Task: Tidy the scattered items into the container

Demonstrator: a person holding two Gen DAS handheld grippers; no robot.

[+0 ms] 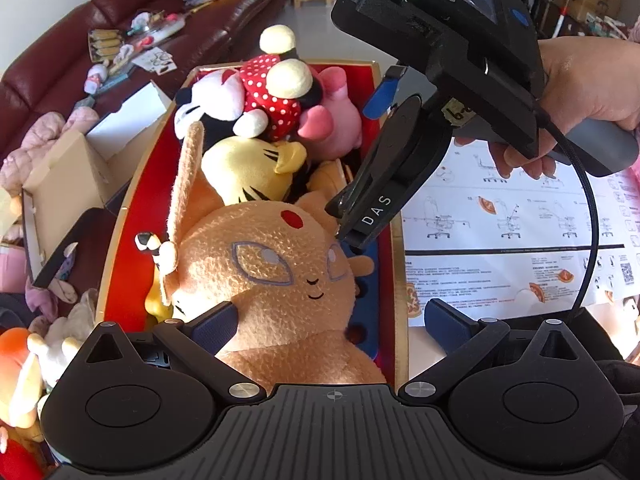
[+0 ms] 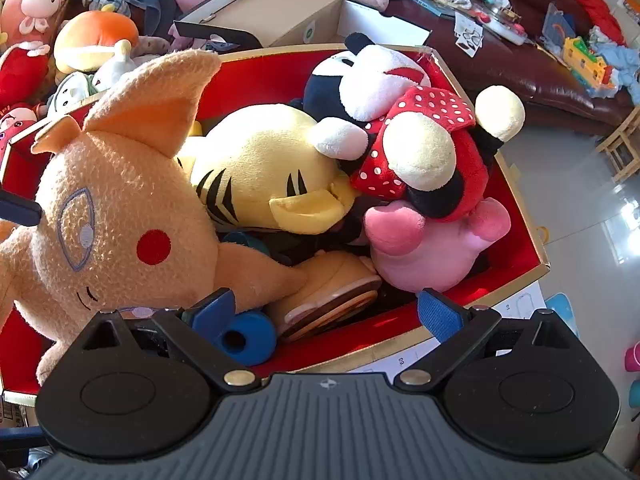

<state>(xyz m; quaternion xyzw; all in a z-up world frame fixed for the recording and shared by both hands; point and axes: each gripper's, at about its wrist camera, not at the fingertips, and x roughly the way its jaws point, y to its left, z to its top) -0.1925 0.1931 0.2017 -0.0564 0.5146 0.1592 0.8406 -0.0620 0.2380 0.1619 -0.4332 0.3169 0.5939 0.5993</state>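
A red-lined box (image 1: 136,200) (image 2: 516,216) holds several plush toys: an orange long-eared plush (image 1: 272,276) (image 2: 116,216), a yellow striped plush (image 1: 248,168) (image 2: 260,168), a red polka-dot mouse plush (image 1: 272,96) (image 2: 420,136) and a pink plush (image 1: 332,120) (image 2: 420,248). My left gripper (image 1: 340,324) is open, its fingers on either side of the orange plush's body. My right gripper (image 2: 328,312) (image 1: 380,152) is open and empty above the box's near side, over a blue foam piece (image 2: 250,336).
A dark red sofa (image 1: 60,40) (image 2: 540,72) strewn with toys stands behind the box. An open cardboard box (image 1: 72,176) (image 2: 288,12) and more plush toys (image 2: 92,40) lie beside it. A printed instruction sheet (image 1: 500,240) lies on the other side.
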